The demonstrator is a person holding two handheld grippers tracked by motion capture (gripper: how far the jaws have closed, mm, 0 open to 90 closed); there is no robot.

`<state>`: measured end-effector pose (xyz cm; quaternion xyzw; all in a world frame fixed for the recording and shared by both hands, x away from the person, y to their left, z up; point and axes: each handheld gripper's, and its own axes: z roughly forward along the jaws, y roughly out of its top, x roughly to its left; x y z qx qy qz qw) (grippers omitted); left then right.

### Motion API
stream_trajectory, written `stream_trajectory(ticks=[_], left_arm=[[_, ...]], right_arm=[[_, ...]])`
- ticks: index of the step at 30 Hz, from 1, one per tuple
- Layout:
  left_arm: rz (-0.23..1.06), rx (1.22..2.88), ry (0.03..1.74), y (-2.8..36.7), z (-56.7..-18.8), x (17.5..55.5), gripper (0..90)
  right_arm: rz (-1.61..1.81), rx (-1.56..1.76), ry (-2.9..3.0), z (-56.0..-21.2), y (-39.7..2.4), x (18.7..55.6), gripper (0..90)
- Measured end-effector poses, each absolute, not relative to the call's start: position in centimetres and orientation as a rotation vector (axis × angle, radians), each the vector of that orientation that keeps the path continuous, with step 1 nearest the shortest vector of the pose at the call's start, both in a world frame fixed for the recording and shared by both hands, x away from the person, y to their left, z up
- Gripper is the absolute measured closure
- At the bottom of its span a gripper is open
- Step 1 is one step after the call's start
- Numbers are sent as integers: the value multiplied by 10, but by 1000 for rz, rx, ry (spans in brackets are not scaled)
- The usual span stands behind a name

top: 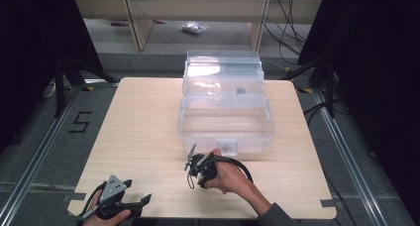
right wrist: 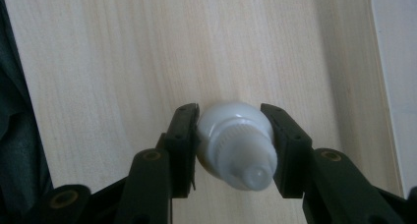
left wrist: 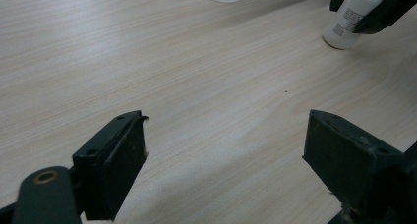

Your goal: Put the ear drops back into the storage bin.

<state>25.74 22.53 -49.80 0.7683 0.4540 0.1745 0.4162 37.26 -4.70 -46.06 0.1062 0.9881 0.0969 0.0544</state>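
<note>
Right claw [right wrist: 230, 150] is closed on a small white bottle [right wrist: 236, 143], one jaw pressing on each side of its rounded shoulder just under the ribbed cap, and the camera looks down along the bottle from above. In the left gripper view the same bottle [left wrist: 351, 15] stands with its base on the tabletop [left wrist: 196, 86] while the two black jaws clamp its upper part, so it seems the grip is taken high in order to keep the bottle upright and to leave the base free. I judge that the person is about to lift it, or has only just caught it; the pictures cannot say which. Taking the clear plastic box [top: 225, 104] as the landmark, the bottle and the right claw [top: 198, 167] are just in front of the box's near wall, close to its front latch. The box stands open with the lid folded back, and most probably this is why it is so: the bottle can be carried straight forward and lowered inside. A small dark thing [top: 240, 91] already lies in the back part of the box. Left claw [left wrist: 223, 155] is open and holds nothing; it waits low over bare wood, well apart from the box toward the near left corner [top: 121, 198], probably so that it does not disturb the other hand.
</note>
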Motion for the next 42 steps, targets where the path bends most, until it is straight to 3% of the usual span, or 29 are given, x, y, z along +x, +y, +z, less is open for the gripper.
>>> stream_trajectory(ticks=[16, 42], left_arm=[[431, 1928, 1136, 225, -498, 257, 153], [437, 1964, 1128, 226, -499, 258, 153]], right_arm=[[380, 416, 3000, -430, -71, 377, 601], [433, 609, 2979, -387, -146, 391, 601]])
